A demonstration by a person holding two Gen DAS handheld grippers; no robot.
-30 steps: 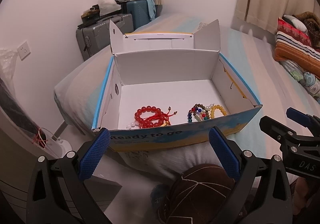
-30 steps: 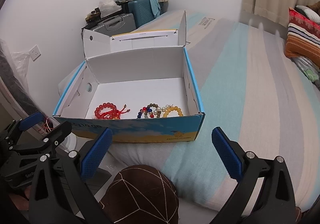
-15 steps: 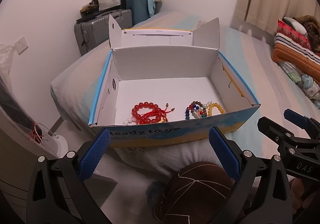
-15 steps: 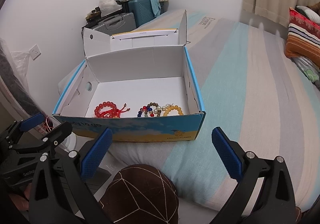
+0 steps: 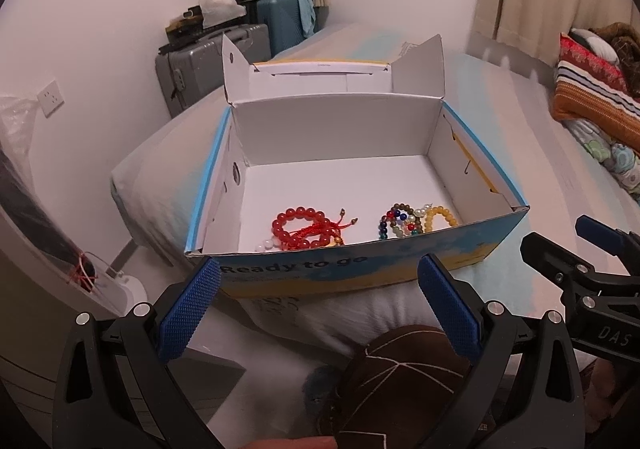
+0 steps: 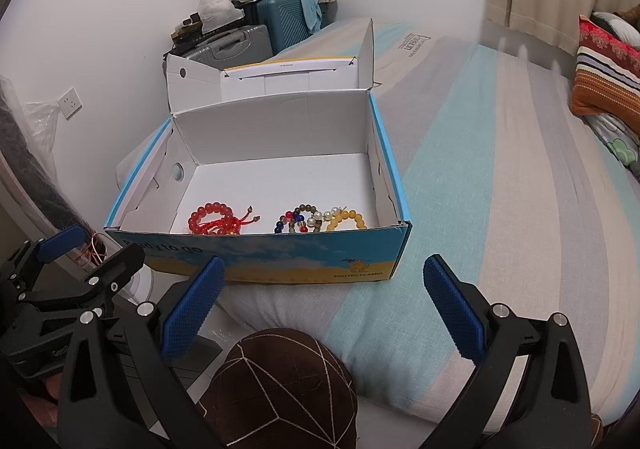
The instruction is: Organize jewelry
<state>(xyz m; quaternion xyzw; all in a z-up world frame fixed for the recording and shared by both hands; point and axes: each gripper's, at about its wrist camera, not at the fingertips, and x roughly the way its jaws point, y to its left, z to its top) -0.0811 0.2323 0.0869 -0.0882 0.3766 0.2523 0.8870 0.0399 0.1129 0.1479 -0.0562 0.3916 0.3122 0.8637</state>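
A red round-bead bracelet with a knotted red cord (image 5: 306, 229) lies at the front left of the white floor of an open blue-and-yellow cardboard shoebox (image 5: 360, 265), close behind the front wall printed "Ready to go". Just beside it to the right sits a cluster of bracelets: a multicoloured bead bracelet (image 5: 396, 225) touching a yellow bead bracelet (image 5: 440, 215), with a few white pearl-like beads between them (how many strands are tangled there cannot be told). The box lid stands folded back, and the box rests on a pale pillow at the edge of a bed with a grey, teal and cream striped sheet (image 6: 480, 169). The left gripper (image 5: 318, 301) hangs in front of the box wall, its blue ribbed pads spread wide and holding nothing. The right gripper (image 6: 324, 297) hovers likewise, jaws wide apart and empty, near the box's front right corner. Below both is a brown cap with white stitching (image 6: 280, 389). Grey and teal hard-shell suitcases (image 6: 256, 37) stand against the far wall.
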